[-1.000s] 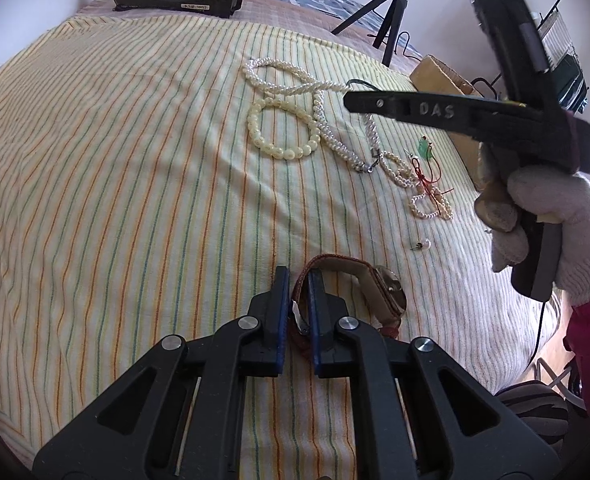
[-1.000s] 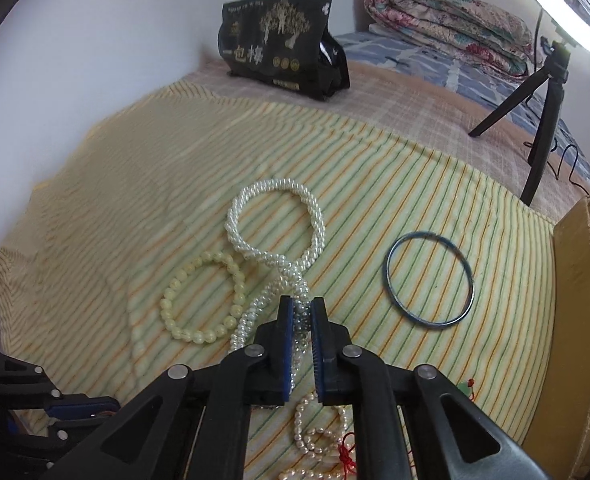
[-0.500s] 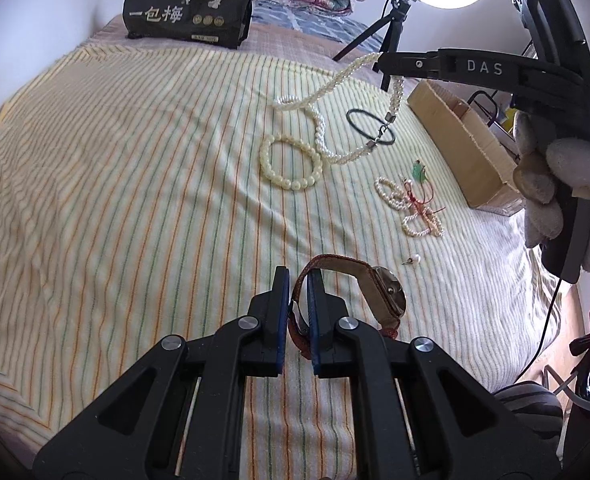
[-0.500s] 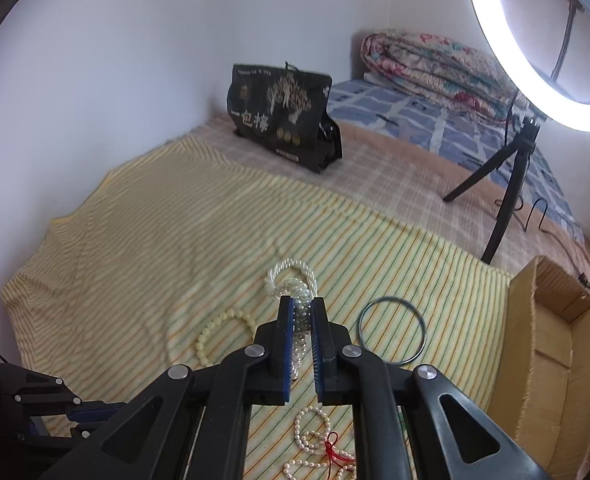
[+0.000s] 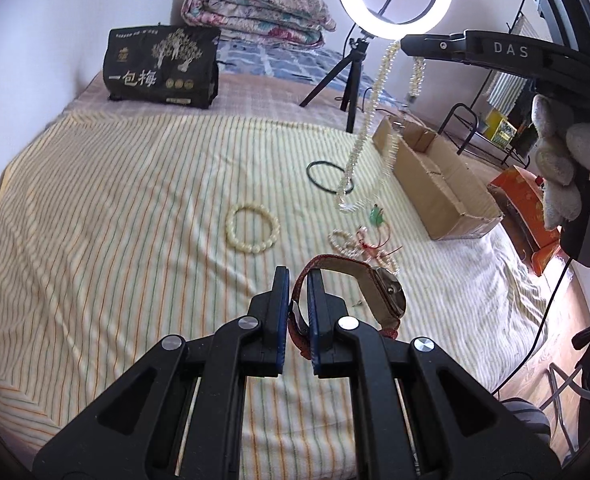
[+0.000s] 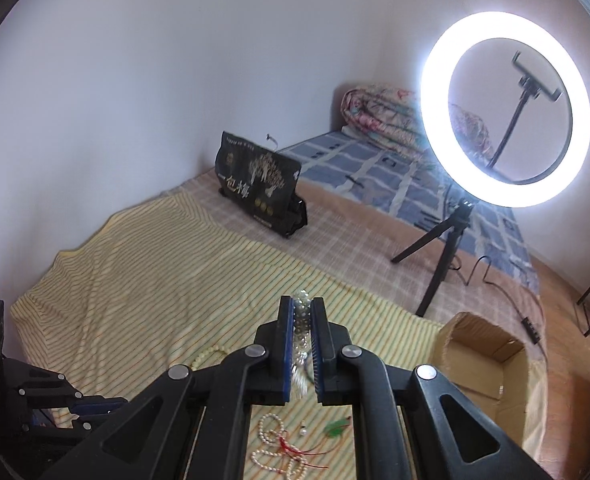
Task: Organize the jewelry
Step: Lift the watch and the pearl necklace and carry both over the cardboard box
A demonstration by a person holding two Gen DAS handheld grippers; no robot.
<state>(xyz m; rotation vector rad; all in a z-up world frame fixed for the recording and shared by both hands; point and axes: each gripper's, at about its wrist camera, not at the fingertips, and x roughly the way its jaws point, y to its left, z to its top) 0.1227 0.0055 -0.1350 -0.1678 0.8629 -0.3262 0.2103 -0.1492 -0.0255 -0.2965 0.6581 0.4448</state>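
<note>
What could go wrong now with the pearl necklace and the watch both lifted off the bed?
The pearl necklace dangles in a long loop from the right gripper; it may swing and snag the ring light tripod or the cardboard box edge. The left gripper pinches only the strap of the watch, so the heavy case could slip out.

Home bedroom: bed (image 5: 95, 208) with striped sheet, folded quilt (image 5: 255, 14), ring light (image 6: 507, 108) on tripod.

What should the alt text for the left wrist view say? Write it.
The left gripper fingers pinch a red-strapped watch above a striped bedspread, while the right gripper dangles a pearl necklace near a cardboard box. Bracelets lie on the spread.
</note>
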